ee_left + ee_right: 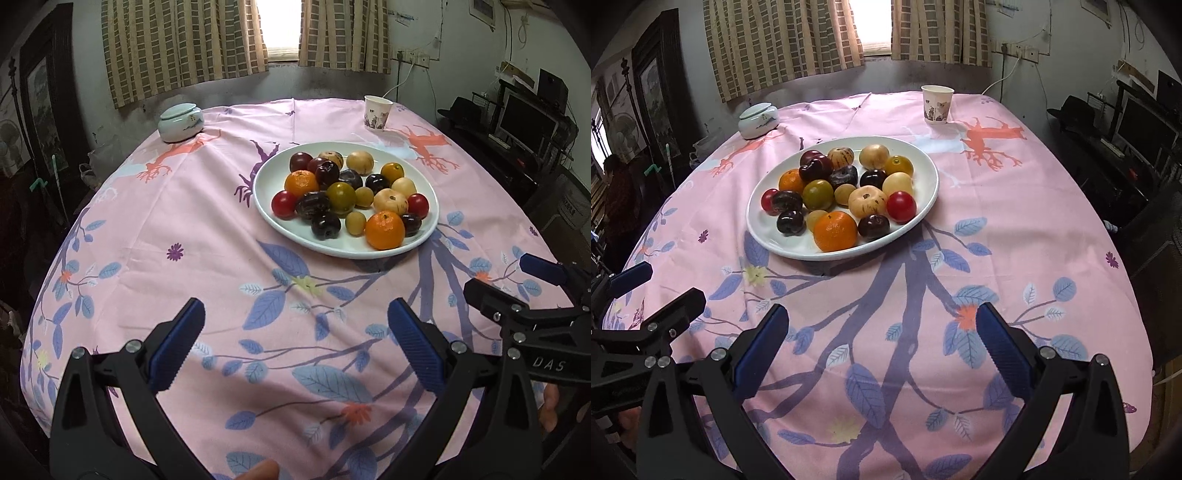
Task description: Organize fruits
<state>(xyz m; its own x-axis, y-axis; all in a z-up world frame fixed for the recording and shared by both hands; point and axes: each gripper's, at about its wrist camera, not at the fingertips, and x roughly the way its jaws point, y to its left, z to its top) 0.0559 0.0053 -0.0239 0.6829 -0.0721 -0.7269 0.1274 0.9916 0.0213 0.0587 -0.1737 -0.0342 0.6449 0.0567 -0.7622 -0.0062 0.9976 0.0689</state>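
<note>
A white plate (275,173) (925,168) sits mid-table, heaped with several fruits: oranges (385,229) (835,230), dark plums (325,226) (790,222), red tomatoes (284,203) (901,206), pale yellow and green fruits. My left gripper (295,314) hangs open over the near cloth, well short of the plate, nothing between its fingers. My right gripper (881,319) is open too, empty, near the front edge. Each gripper shows in the other's view: the right gripper (502,275) at the right margin, the left gripper (665,278) at the left margin.
A pink floral tablecloth (207,229) covers the round table. A lidded white ceramic jar (180,122) (758,120) stands at the far left and a paper cup (377,112) (936,104) at the far right. Dark furniture and a monitor (524,120) stand beyond the right edge.
</note>
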